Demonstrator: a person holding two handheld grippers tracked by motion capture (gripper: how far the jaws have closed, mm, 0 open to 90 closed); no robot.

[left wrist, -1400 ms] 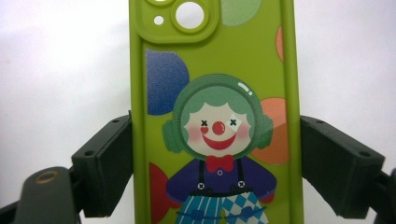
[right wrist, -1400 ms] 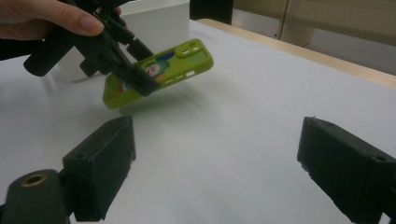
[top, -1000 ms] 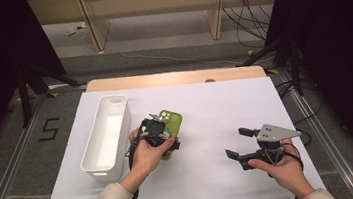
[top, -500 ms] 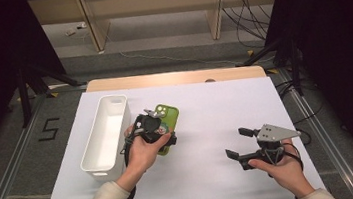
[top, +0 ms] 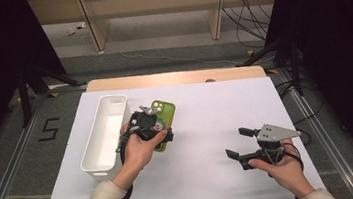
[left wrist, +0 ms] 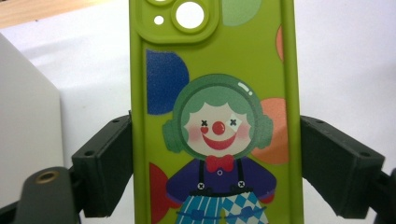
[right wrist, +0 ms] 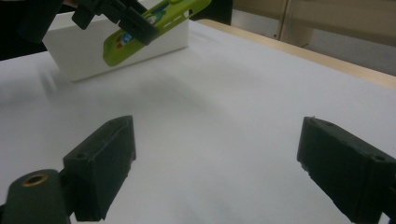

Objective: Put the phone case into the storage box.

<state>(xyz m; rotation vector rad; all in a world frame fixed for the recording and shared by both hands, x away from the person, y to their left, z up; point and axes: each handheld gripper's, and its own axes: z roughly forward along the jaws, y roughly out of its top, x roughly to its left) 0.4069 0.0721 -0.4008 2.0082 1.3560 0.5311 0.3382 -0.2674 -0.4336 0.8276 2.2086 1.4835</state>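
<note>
Holding a green phone case [top: 163, 121] by its long edges in the left gripper [top: 148, 126], lifted off the worktop [top: 205, 106] beside the white bin [top: 103, 138] — pickup done, placing left; right gripper [top: 242, 145] wide, empty, idle.

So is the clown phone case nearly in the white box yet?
Done: the left gripper has clamped the green clown phone case by its long edges, and in the right gripper view it hangs tilted off the table. In hand: it hovers beside the white bin, not over it. Left, probably: carry it across and let go. The right gripper waits open.
</note>
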